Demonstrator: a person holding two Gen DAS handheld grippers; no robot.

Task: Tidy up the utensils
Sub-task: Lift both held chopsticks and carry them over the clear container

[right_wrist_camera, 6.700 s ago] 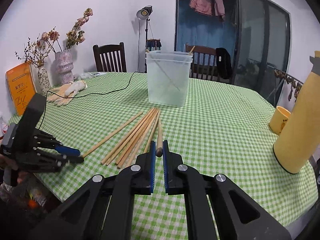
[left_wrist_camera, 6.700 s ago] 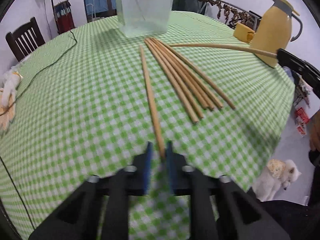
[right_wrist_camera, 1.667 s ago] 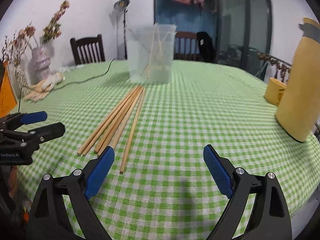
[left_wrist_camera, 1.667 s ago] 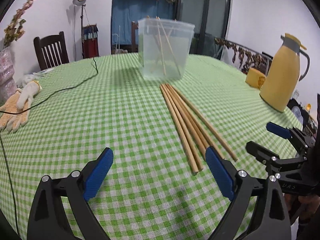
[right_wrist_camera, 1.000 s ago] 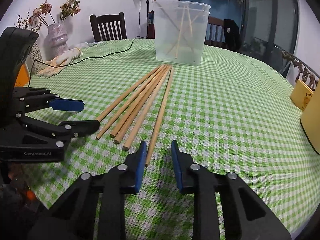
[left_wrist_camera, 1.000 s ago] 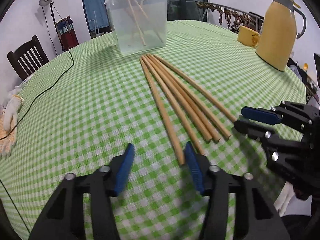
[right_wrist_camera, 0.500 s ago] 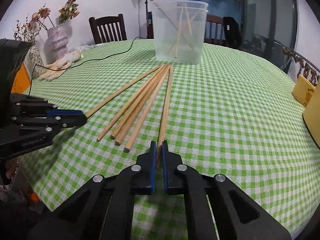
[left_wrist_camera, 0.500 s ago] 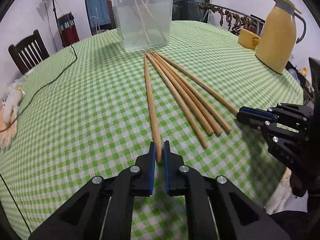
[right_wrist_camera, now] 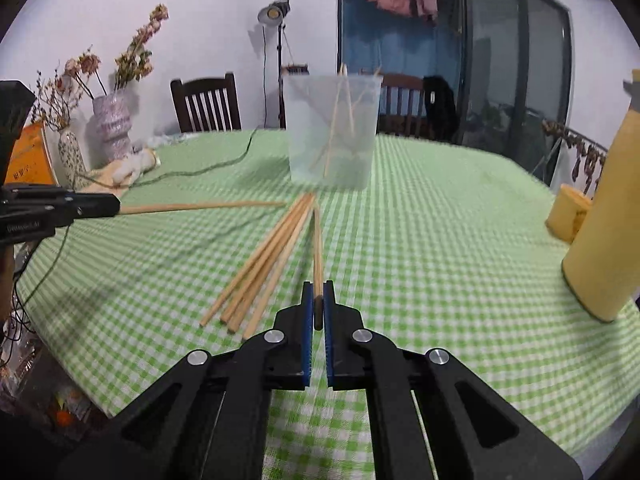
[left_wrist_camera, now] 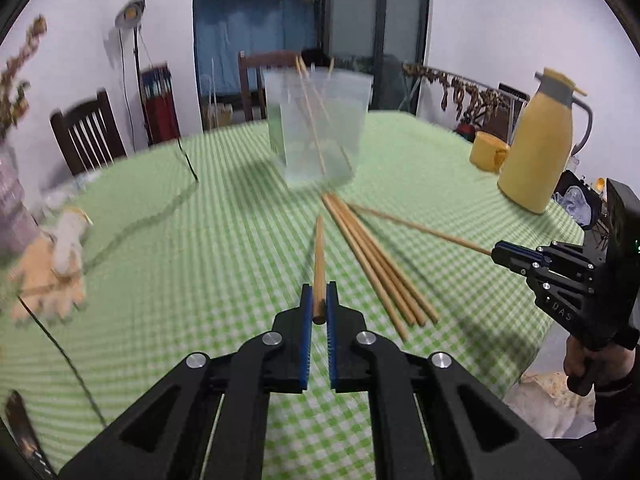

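Above the green-checked desk (left_wrist_camera: 200, 264), I hold one long wooden chopstick (left_wrist_camera: 319, 256) in my left claw (left_wrist_camera: 317, 312) — another (right_wrist_camera: 318, 256) in my right claw (right_wrist_camera: 316, 308).

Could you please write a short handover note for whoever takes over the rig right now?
Left tool: shut on one chopstick, lifted off the cloth.
Right tool: shut on another chopstick, also raised.
Tub: upright mid-table, a few chopsticks already standing inside.
Pile: four chopsticks lie fanned on the table in front of the tub.
Left to do: drop both held sticks into the tub, then fetch the four.
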